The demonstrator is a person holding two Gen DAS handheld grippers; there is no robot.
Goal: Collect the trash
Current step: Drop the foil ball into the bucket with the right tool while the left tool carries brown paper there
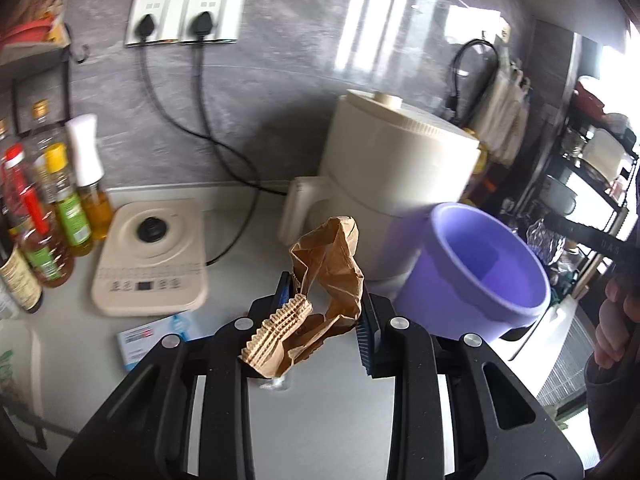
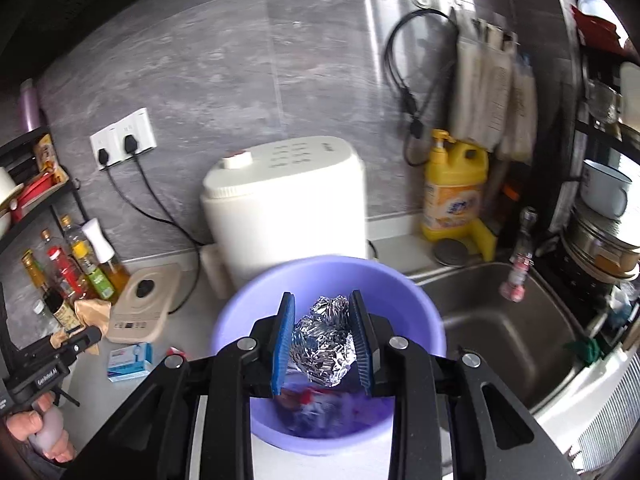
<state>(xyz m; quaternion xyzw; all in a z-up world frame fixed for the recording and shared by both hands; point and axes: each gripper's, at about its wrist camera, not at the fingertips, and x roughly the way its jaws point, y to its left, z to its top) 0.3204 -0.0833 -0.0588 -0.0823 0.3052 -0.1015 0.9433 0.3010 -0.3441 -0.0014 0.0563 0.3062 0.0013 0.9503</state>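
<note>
My left gripper (image 1: 326, 312) is shut on a crumpled brown paper bag (image 1: 326, 276) and holds it above the counter, left of the purple plastic bucket (image 1: 480, 272). My right gripper (image 2: 322, 340) is shut on a crumpled ball of aluminium foil (image 2: 324, 344) and holds it over the open purple bucket (image 2: 240, 320). Some blurred red and white trash (image 2: 316, 400) lies in the bucket's bottom. The left gripper with the brown bag (image 2: 94, 312) also shows at the left of the right wrist view.
A white appliance (image 2: 288, 208) stands behind the bucket, a beige induction hob (image 1: 152, 260) to its left, and oil bottles (image 1: 60, 208) at the far left. A small blue-and-white box (image 1: 160, 336) lies on the counter. A steel sink (image 2: 512, 332) is at the right with yellow detergent (image 2: 454, 188).
</note>
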